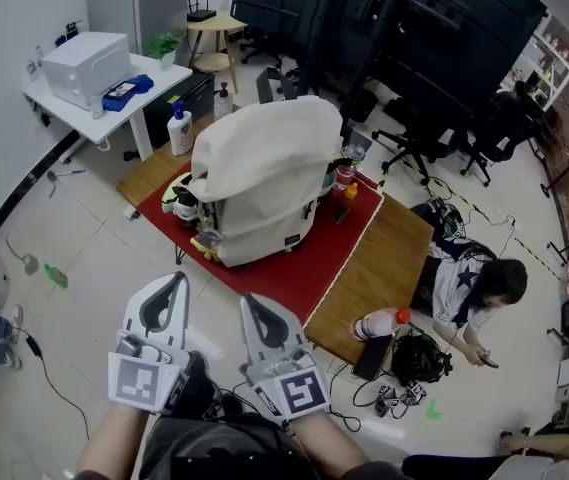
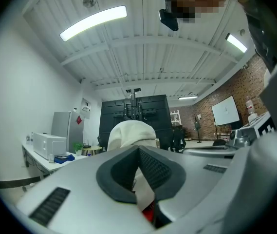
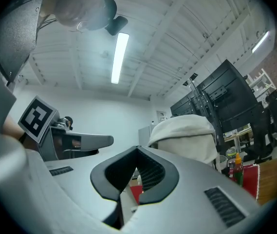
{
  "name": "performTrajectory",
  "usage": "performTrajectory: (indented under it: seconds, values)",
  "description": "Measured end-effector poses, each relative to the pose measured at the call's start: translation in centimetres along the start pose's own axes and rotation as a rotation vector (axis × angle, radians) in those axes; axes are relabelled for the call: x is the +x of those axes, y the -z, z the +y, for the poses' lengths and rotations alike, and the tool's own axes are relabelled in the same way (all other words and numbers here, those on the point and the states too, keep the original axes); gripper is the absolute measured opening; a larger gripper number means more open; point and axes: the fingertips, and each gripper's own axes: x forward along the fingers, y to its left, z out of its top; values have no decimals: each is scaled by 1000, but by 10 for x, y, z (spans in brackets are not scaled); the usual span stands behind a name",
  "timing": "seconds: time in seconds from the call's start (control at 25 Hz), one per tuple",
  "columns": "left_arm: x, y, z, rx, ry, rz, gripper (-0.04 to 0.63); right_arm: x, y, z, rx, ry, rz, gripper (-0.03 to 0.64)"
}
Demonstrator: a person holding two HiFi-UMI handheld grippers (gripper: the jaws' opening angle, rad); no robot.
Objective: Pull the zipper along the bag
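- Head view: bag stands upright on the table, ahead of the left hand-held gripper and the right hand-held gripper, well apart from both.
- Both hand-held grippers are clenched, with nothing between the jaws.
- Bag judged to be soft, light cloth, likely to slump or drag when pulled.
- Zipper pull is too small to locate.
- Advice: one hand-held gripper pinches the cloth beside the track, the other takes the pull tab.

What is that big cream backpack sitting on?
The backpack stands on a red cloth spread over a wooden table. The cloth directly beneath it is covered, so anything there is hidden.
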Motion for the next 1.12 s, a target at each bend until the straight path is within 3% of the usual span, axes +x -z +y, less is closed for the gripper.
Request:
performTrajectory:
  seconds: [0.76,1.0,1.04,1.12]
  values:
    - [128,12,63,0,207,-34,31,146,69,-37,-59,25,145,9]
    - [146,21,84,-17,249,-6,31,188,90,-48,-7,61,208,11]
    - [147,21,86,-18,256,-8,31,193,90,-49,-10,64,210,18]
    - [151,18,89,-11,273,-14,31,203,92,-48,-13,56,224,126]
